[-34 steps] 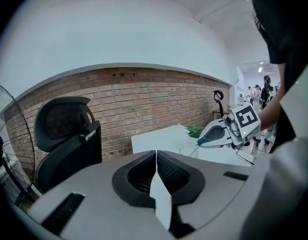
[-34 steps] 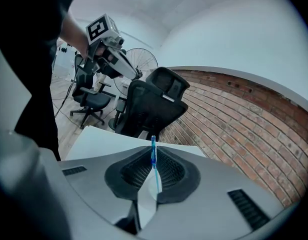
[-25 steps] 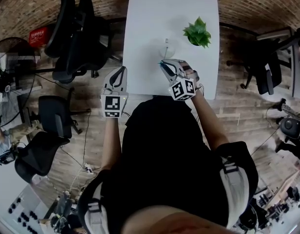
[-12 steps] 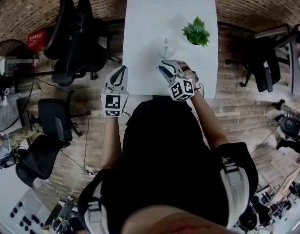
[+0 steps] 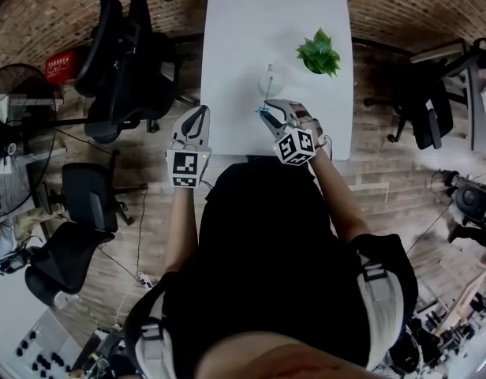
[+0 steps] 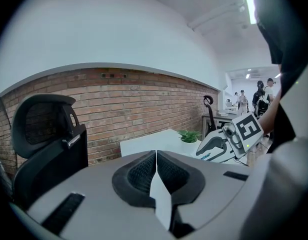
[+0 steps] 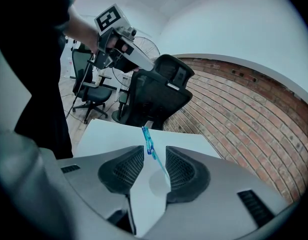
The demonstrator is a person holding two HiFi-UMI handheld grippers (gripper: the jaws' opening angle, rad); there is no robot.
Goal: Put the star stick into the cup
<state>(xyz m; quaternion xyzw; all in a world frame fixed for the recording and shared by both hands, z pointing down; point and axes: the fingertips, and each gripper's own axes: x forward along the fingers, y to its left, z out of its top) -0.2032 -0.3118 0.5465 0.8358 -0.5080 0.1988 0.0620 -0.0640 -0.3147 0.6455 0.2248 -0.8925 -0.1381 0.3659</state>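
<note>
Star stick (image 7: pixel 153 153) in cup (image 7: pixel 158 183) at middle of table (image 5: pixel 235 46).
Leaning in the clear cup, between right gripper (image 7: pixel 154 150) jaws just opened and apart; left gripper (image 6: pixel 156 155) jaws together on nothing, left of centre.

Counter (image 5: pixel 243 22): cup (image 5: pixel 271 82) stood near the front edge, with the star stick (image 7: pixel 149 146) leaning in it. Potted plant (image 5: pixel 319 52) sat behind and right of the cup. Office chairs (image 5: pixel 121 54) stood left of the counter, and a fan (image 5: pixel 14 105) farther left.
</note>
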